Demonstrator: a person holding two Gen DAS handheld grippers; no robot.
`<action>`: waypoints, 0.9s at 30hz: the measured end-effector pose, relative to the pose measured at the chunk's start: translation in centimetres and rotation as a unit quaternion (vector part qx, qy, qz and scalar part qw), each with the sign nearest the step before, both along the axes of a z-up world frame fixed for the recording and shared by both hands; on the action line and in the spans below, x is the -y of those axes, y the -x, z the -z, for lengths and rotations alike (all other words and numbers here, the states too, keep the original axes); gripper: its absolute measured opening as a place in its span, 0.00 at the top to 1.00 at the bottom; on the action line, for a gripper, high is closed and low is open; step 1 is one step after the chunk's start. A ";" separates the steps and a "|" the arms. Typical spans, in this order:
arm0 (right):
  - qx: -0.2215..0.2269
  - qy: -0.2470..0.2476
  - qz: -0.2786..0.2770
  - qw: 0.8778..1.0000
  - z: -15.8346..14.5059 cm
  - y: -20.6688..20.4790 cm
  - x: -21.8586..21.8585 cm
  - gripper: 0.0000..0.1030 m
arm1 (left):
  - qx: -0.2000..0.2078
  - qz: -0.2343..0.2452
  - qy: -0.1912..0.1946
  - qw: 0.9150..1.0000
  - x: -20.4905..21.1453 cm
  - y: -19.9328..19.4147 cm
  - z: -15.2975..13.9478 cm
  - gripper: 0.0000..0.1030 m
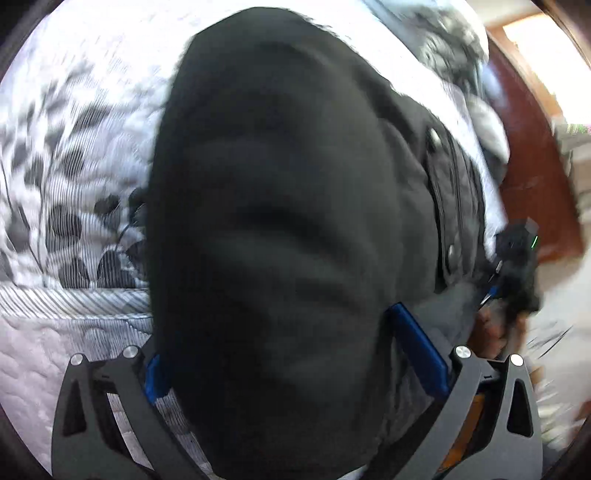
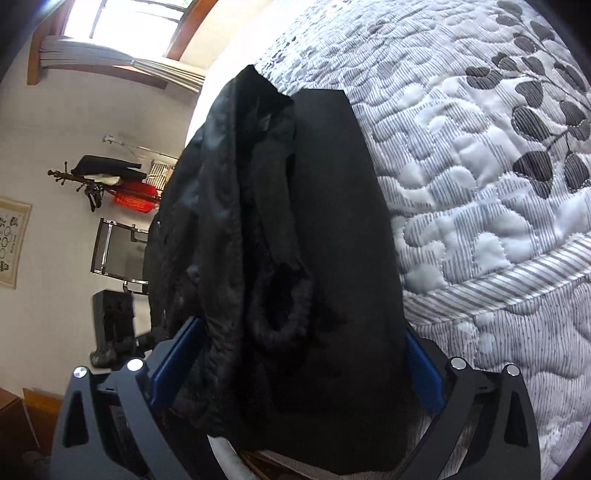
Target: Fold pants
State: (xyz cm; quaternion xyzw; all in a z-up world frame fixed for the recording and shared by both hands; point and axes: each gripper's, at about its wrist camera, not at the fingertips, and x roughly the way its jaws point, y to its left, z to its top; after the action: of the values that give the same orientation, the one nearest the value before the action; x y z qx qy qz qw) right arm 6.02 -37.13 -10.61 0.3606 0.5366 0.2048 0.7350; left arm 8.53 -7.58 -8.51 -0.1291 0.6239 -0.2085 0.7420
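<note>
The black pants (image 1: 273, 229) fill the left wrist view, lifted over a quilted bed. Their waistband with metal snaps (image 1: 436, 138) runs down the right side. My left gripper (image 1: 295, 354) is shut on a thick fold of the pants, with the blue pads (image 1: 421, 350) pressing the cloth from both sides. In the right wrist view the pants (image 2: 325, 229) hang bunched, with the shiny lining (image 2: 207, 206) showing on the left. My right gripper (image 2: 295, 373) is shut on that bunch. The right gripper also shows in the left wrist view (image 1: 517, 266), at the waistband's end.
A grey and white quilt with a leaf print (image 2: 480, 166) covers the bed under the pants. A reddish wooden door (image 1: 532, 155) stands beyond the bed. A coat rack (image 2: 110, 181), a folding chair (image 2: 118, 247) and a window (image 2: 122, 22) are by the wall.
</note>
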 end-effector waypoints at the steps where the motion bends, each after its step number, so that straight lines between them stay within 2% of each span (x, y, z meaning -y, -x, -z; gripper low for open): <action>1: -0.001 -0.003 0.000 1.000 0.0 -0.1 -0.1 0.03 | 0.002 0.000 -0.002 1.000 0.1 0.1 -0.1 0.02; 3: -0.001 -0.008 0.000 1.000 0.0 0.0 -0.2 0.03 | -0.022 -0.013 0.024 0.999 -0.5 -0.4 0.6 0.02; 5: -0.001 -0.006 0.000 1.000 0.0 -0.1 -0.5 0.04 | -0.054 -0.037 0.070 0.995 -1.5 -1.3 1.1 0.03; 8: 0.001 0.003 0.001 1.000 -0.2 0.1 -0.1 0.15 | -0.081 -0.063 0.101 0.990 -2.1 -2.0 1.6 0.03; 10: 0.006 -0.010 0.004 1.000 -0.5 0.4 0.2 0.34 | -0.079 -0.059 0.088 0.991 -1.7 -2.0 1.4 0.04; 11: 0.009 -0.013 0.006 1.000 -0.7 0.6 0.4 0.39 | -0.069 -0.053 0.071 0.994 -0.7 -2.0 1.0 0.05; 13: 0.021 -0.015 0.011 1.000 -1.9 0.9 0.5 0.57 | -0.054 -0.058 0.045 0.996 -0.1 -1.8 0.1 0.13; 15: 0.032 -0.010 0.012 0.999 -3.2 1.0 0.3 0.63 | -0.046 -0.073 0.039 0.996 -0.3 -1.8 -0.8 0.22; 20: 0.087 0.029 -0.008 0.996 -8.2 0.9 -2.2 0.66 | -0.038 -0.111 0.070 0.991 -2.0 -1.9 -2.0 0.52; 23: 0.125 0.053 -0.023 0.991 -11.5 0.7 -3.6 0.66 | -0.021 -0.122 0.086 0.989 -2.2 -1.9 -3.1 0.61; 27: 0.162 0.074 -0.032 0.984 -14.7 -0.5 -5.2 0.66 | 0.020 -0.127 0.084 0.988 -2.5 -2.6 -5.3 0.63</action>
State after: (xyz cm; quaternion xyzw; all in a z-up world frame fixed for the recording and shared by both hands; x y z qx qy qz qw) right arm 6.47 -31.89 4.09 0.2501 0.4356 0.2439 0.8296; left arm 11.12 -5.10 -3.26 -0.2648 0.5674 -0.1665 0.7617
